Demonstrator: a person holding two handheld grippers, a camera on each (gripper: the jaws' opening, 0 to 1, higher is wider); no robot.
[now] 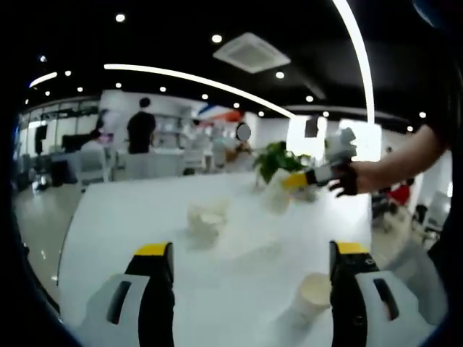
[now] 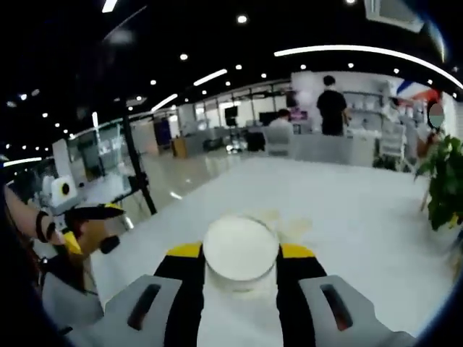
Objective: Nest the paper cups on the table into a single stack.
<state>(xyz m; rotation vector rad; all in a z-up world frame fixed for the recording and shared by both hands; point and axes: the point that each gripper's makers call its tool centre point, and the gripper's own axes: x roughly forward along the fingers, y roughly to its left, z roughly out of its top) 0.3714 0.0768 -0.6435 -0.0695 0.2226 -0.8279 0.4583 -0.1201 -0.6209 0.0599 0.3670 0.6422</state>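
Left gripper (image 1: 246, 271): jaws wide apart, nothing between them, held low over the white table (image 1: 130, 217). Yellow-tipped, grey-bodied jaws rise from the bottom of the left gripper view.

Just inside the right-hand jaw of that gripper, a paper cup (image 1: 312, 293) stands on the table, mouth up, close to the jaw; contact cannot be told. Ahead of the jaws and a little to the left, a second pale cup or small cluster of cups (image 1: 207, 219) sits on the tabletop; blurred, count unclear. Farther ahead and to the right, another paper cup (image 1: 277, 194) sits at the yellow tip of the right gripper (image 1: 295, 181), which comes in from the right in a person's hand (image 1: 351, 178). Behind that cup, a green potted plant (image 1: 278, 157).

Right gripper (image 2: 241, 260), own view: jaws closed on a paper cup (image 2: 240, 249), open mouth facing the camera, one yellow-tipped jaw pressed against each side. The table (image 2: 347, 210) runs ahead of the held cup. The left gripper (image 2: 90, 215) enters at the left edge. The plant (image 2: 443, 184) stands at the right edge.

Background, both views: an open office hall with ceiling lights, a person in dark clothes (image 1: 141, 130) standing at a far counter.
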